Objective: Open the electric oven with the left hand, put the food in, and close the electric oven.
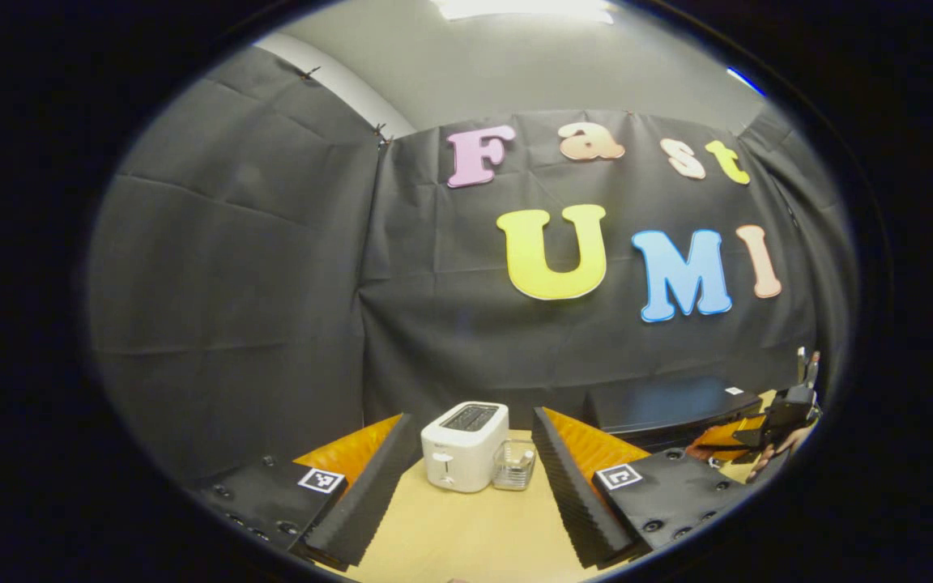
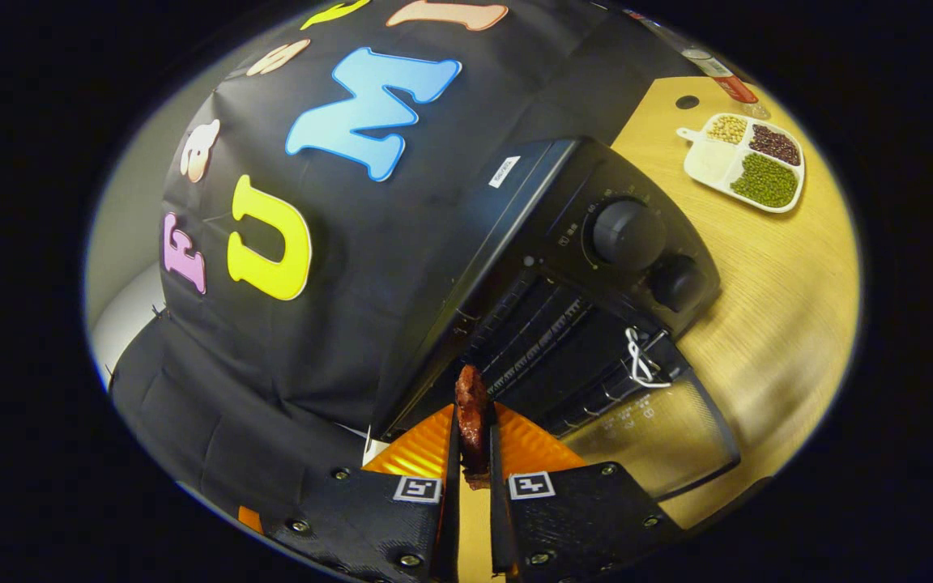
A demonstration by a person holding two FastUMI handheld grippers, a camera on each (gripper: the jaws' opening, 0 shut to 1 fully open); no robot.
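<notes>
In the right gripper view, the right hand-held gripper is closed on a dark reddish-brown piece of food, both fingers pressing its sides so it stands upright between them. The food sits just in front of the open mouth of the electric oven, near the left end of the opening. The oven's glass door is folded down flat toward the near side, and a wire rack shows inside the cavity. A white cord lies bunched at the right end of the opening. 2 round knobs sit on the oven's control panel. Far right on the wooden tabletop, well apart from the oven, a white divided tray holds 3 kinds of beans.

In the left gripper view, the left hand-held gripper is open with its fingers spread wide and nothing between them, held above the tabletop. Beyond the fingers stands a white toaster with a small clear container touching its right side. At the far right of that view, the oven's dark top appears, with the other hand-held gripper and the hand holding it beside it.
</notes>
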